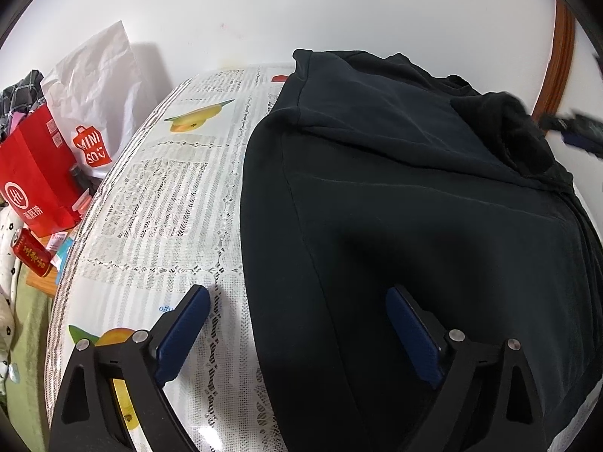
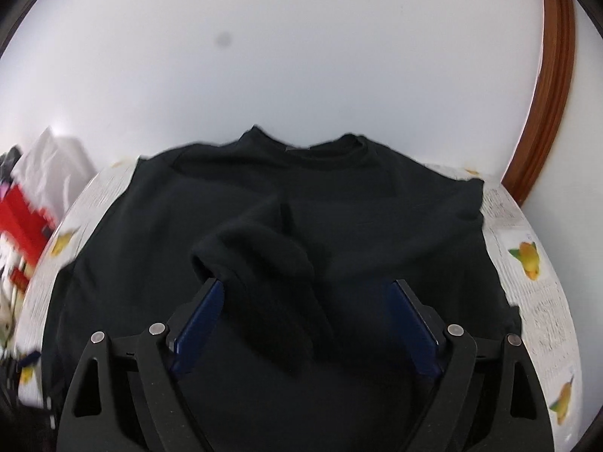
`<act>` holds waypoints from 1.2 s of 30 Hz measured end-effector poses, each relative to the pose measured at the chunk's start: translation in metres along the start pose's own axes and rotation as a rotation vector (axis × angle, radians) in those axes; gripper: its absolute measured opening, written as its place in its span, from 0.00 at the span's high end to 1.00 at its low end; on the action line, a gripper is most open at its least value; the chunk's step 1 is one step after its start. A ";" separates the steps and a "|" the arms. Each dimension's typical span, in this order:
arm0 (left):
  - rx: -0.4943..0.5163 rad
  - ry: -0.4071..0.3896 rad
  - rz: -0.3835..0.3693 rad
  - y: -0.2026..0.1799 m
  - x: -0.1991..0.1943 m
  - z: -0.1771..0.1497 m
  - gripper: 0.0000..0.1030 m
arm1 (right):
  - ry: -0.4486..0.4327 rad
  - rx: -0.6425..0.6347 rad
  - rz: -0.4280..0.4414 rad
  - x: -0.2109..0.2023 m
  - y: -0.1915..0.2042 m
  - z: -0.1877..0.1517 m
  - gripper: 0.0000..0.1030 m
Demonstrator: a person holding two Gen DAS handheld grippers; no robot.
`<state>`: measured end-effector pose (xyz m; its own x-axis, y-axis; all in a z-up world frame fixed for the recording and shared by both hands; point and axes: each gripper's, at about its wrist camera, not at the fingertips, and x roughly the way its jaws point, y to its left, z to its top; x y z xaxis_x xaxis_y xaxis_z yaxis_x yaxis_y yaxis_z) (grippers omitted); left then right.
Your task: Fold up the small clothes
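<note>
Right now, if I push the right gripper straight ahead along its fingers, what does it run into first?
The right gripper is open over the black sweatshirt. Straight ahead lies the folded-in sleeve, bunched between its fingers, so it would likely meet that first. The height above the cloth is unclear.

Black sweatshirt (image 2: 339, 226) hem cut off below; red bag (image 2: 19, 218) blurred.

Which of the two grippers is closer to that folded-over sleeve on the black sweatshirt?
Right. The right gripper hovers open right at the folded-over sleeve, which lies between its jaws. The left gripper sits open at the black sweatshirt side edge, away from it.
</note>
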<state>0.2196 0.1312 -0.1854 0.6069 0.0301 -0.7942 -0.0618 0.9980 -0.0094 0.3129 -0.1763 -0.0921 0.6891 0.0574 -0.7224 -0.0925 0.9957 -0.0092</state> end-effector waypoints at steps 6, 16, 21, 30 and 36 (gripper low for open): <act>0.026 0.018 -0.013 0.000 -0.001 0.001 0.06 | -0.019 0.056 -0.009 -0.041 -0.039 -0.056 0.15; 0.097 -0.045 -0.055 -0.034 -0.047 0.017 0.09 | -0.039 0.259 -0.132 -0.072 -0.145 -0.113 0.18; 0.117 -0.084 -0.087 -0.078 -0.055 0.038 0.15 | 0.004 0.246 -0.137 -0.064 -0.174 -0.128 0.38; 0.224 -0.089 -0.128 -0.178 -0.022 0.076 0.20 | 0.057 0.211 -0.133 -0.047 -0.208 -0.149 0.53; 0.298 -0.074 -0.132 -0.230 0.011 0.096 0.25 | 0.049 0.185 -0.122 -0.040 -0.206 -0.157 0.53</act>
<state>0.3167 -0.0931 -0.1341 0.6508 -0.1076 -0.7515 0.2489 0.9654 0.0773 0.1916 -0.3955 -0.1699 0.6507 -0.0633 -0.7567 0.1256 0.9918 0.0250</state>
